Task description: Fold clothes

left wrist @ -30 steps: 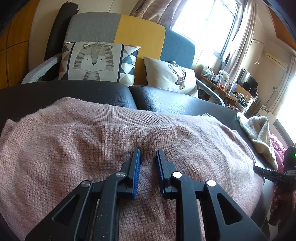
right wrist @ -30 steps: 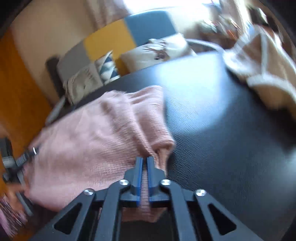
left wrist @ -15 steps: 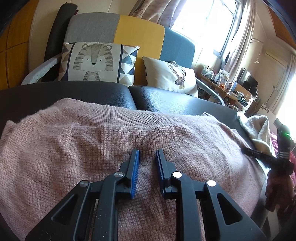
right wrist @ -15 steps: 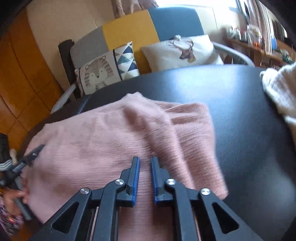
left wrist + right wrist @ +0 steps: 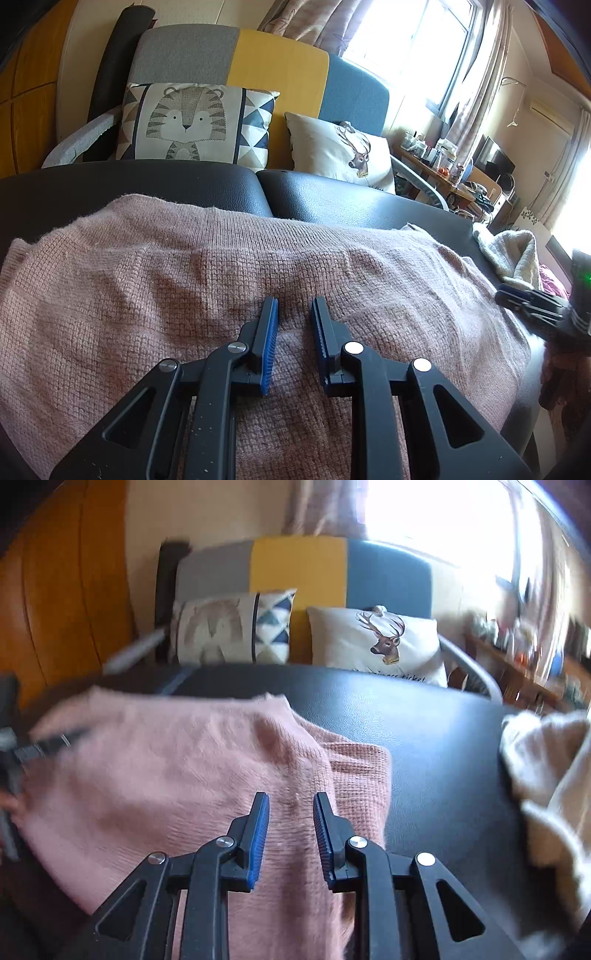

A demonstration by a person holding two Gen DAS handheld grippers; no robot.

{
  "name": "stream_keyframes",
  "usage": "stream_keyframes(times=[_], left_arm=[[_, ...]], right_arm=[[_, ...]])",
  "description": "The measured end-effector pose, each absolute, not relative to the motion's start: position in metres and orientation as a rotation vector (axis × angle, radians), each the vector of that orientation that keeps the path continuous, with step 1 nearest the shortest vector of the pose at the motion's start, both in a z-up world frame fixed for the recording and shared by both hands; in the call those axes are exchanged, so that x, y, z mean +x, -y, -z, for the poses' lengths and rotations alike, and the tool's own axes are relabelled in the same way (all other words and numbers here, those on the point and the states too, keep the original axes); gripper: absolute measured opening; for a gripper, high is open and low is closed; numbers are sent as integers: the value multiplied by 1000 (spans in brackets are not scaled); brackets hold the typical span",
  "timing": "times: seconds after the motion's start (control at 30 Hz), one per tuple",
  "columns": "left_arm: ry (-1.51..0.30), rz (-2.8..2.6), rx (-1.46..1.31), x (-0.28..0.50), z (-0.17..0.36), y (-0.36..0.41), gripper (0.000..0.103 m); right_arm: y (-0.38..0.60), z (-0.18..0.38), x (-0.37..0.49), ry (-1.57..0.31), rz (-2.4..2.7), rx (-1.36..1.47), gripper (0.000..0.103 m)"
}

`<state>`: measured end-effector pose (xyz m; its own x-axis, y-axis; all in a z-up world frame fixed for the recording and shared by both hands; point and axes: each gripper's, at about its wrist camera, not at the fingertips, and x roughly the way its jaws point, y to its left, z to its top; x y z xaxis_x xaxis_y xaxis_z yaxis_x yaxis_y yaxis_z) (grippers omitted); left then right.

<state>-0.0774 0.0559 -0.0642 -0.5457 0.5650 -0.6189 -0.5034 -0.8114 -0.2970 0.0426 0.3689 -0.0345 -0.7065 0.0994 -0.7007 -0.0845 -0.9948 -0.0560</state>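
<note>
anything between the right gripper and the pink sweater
Nothing visible. The right gripper hangs directly over the folded pink knit sweater on the black leather surface, its jaws opening with only sweater fabric seen beneath the gap. The cream knit garment lies off to the right, apart from it.

1. Left gripper: pointing forward and down, jaws a narrow gap apart, blue pads facing each other, nothing pinched between them.
2. Right gripper: angled down the same way, jaws opening, gap clear between the pads, nothing gripped.
3. Right gripper also shows at the right edge of the left wrist view, dark body, partly cut off.
4. Right wrist view is motion-blurred.
</note>
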Motion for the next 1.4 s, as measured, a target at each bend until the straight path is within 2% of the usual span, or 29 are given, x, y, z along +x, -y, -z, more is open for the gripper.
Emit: stream_keyframes(times=[0.1,0.2,0.23,0.27,0.4,0.57,0.67,0.77,0.83,0.9,0.97,1.07,1.13,1.17,1.23,1.4], left_arm=[[118,-2323,-973,-78,65,-55,21],[124,-2320,-973,-78,65,-54,21],[126,-2319,-973,-78,65,-54,21],[128,-2318,-973,-78,65,-54,21],[135,-2314,-974,-79,66,-53,21],[145,-2308,-975,-81,66,-52,21],[149,-2306,-976,-81,66,-52,21],[150,-2305,-976,-81,66,-52,21],[150,-2306,-976,-82,66,-51,21],[151,-2306,-976,-82,66,-51,21],[153,-2305,-976,-82,66,-51,21],[158,-2303,-976,-82,67,-51,21],[160,-2301,-977,-82,67,-51,21],[161,-2301,-977,-82,67,-51,21],[163,-2300,-977,-82,67,-51,21],[163,-2300,-976,-82,67,-51,21]], right_arm=[[-373,43,31,3,-2825,-1201,23],[-374,49,25,28,-2818,-1224,16],[-375,52,23,52,-2783,-1238,6],[-377,54,22,64,-2752,-1248,0],[-399,49,32,-15,-2686,-1169,0],[-445,29,73,-333,-2638,-935,0],[-438,18,83,-398,-2758,-930,0],[-409,16,81,-331,-2896,-1006,0],[-390,23,73,-221,-2906,-1094,0],[-373,33,67,-105,-2878,-1171,4],[-365,43,63,-14,-2825,-1208,13],[-360,46,64,47,-2811,-1199,15],[-359,48,63,61,-2809,-1202,14],[-360,48,63,59,-2806,-1202,7],[-366,47,65,35,-2789,-1190,0],[-413,34,87,-157,-2655,-1018,0]])
